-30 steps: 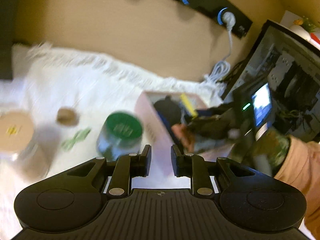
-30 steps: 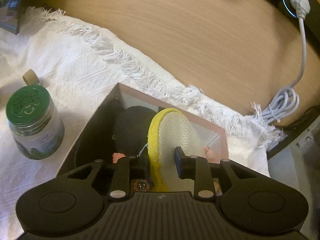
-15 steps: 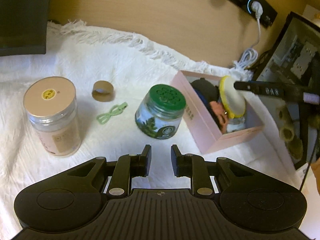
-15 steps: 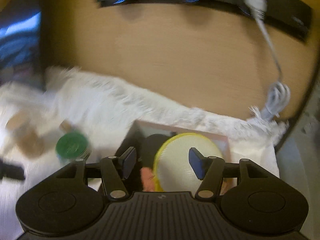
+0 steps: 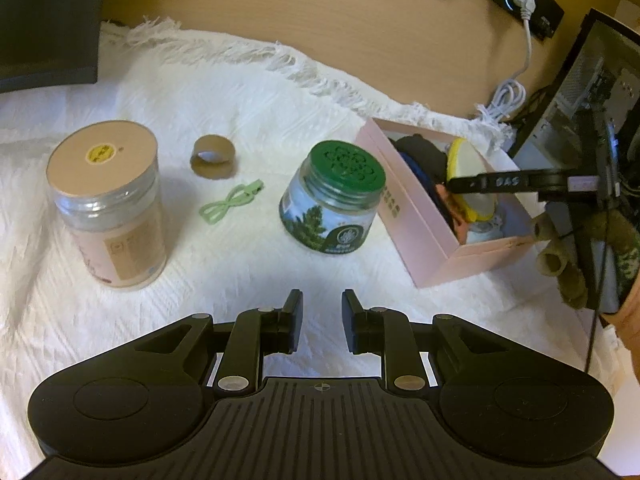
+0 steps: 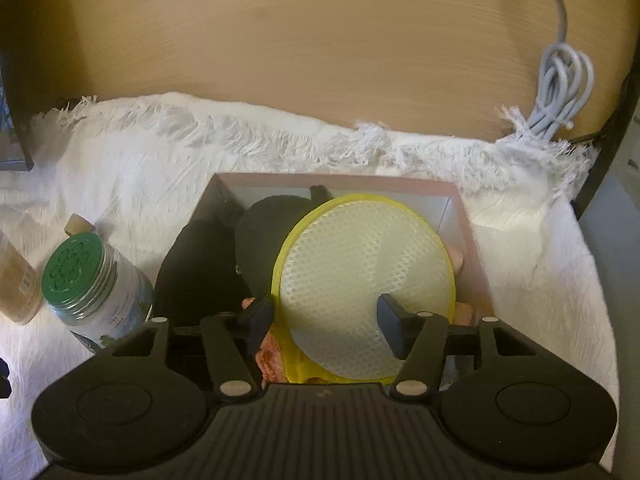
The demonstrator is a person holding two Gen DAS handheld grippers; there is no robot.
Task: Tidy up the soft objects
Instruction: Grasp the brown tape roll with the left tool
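Note:
A pink box (image 5: pixel 416 216) stands on the white cloth; it also shows in the right wrist view (image 6: pixel 472 240). Inside lie a round yellow-rimmed mesh sponge (image 6: pixel 364 300), a black soft item (image 6: pixel 224 268) and something orange-pink (image 6: pixel 272 360). The sponge (image 5: pixel 470 168) leans upright in the box. My right gripper (image 6: pixel 326 322) is open just above the box, jaws on either side of the sponge and off it. It shows in the left wrist view as a black finger (image 5: pixel 500 182) over the box. My left gripper (image 5: pixel 322 322) hangs over the cloth, jaws a narrow gap apart, empty.
A green-lidded jar (image 5: pixel 334 200) stands left of the box. A tall tan-lidded jar (image 5: pixel 108 204), a cardboard ring (image 5: pixel 212 156) and a green hair clip (image 5: pixel 232 204) lie further left. A white cable (image 6: pixel 560 92) hangs on the wooden wall. A monitor (image 5: pixel 44 20) is at the far left.
My right gripper opened and let go of the sponge, which now rests in the box. The left gripper pulled back and to the left.

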